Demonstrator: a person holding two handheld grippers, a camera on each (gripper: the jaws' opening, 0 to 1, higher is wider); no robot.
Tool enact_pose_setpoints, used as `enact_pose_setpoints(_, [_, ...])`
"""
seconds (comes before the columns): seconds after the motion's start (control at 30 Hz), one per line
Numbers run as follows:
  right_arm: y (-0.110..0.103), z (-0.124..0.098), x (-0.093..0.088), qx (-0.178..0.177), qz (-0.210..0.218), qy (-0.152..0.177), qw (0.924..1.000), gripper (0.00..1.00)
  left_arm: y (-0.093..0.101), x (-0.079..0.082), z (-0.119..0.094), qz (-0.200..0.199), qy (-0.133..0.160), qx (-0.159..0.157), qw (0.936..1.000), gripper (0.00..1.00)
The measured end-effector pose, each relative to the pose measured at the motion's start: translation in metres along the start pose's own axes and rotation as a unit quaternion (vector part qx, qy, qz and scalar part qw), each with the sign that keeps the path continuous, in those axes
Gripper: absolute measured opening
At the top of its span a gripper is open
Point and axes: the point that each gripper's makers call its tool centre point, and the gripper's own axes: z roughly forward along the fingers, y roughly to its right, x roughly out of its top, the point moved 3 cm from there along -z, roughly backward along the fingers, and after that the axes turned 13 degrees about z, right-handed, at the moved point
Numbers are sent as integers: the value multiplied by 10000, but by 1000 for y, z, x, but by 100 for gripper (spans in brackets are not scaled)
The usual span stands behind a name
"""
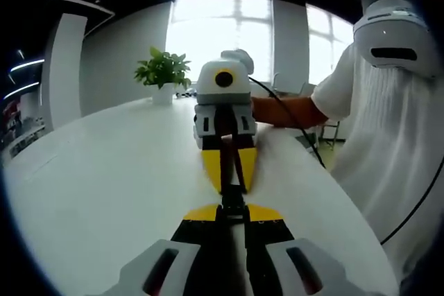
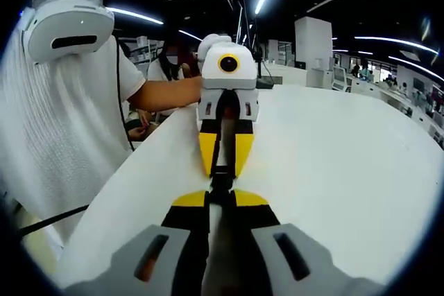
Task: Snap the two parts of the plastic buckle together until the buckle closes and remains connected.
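Note:
A black plastic buckle (image 1: 233, 197) with its strap hangs just above the white table (image 1: 104, 185), between two yellow-tipped grippers that face each other tip to tip. In the left gripper view my left gripper (image 1: 232, 211) rises from the bottom, shut on the near buckle part, and my right gripper (image 1: 231, 184) comes from the far side, shut on the other part. In the right gripper view my right gripper (image 2: 219, 199) is shut on the near end of the buckle (image 2: 220, 182), with my left gripper (image 2: 223, 170) opposite. The two parts meet between the tips; I cannot tell whether they are latched.
A potted plant (image 1: 164, 73) stands at the far end of the table. The person (image 1: 388, 136) in a white shirt stands at the table's curved edge (image 1: 347, 199), with a black cable (image 1: 298, 126) trailing from the right gripper. Another person (image 2: 170, 57) sits beyond.

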Motion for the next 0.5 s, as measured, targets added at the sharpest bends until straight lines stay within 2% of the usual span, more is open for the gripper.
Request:
enact_pose_setpoints(0.23, [-1,2,-1,106,-42,-59,9999,10,-3,0,1,-40,-32,-76,10000,10])
enact_pose_setpoints(0.33, [-2,1,-3,69,-66,-46,9999,10,-4,-3,-2,-58,-56,-55,10000,10])
enact_pose_setpoints(0.4, [-3,0,-4,31,-84,-24,10000,11,-3,1,9,-62,-57,-23,10000,10])
enact_pose_setpoints(0.5, [-4,0,-3,-85,-65,-35,9999,11,-8,0,6,-65,-56,28,10000,10])
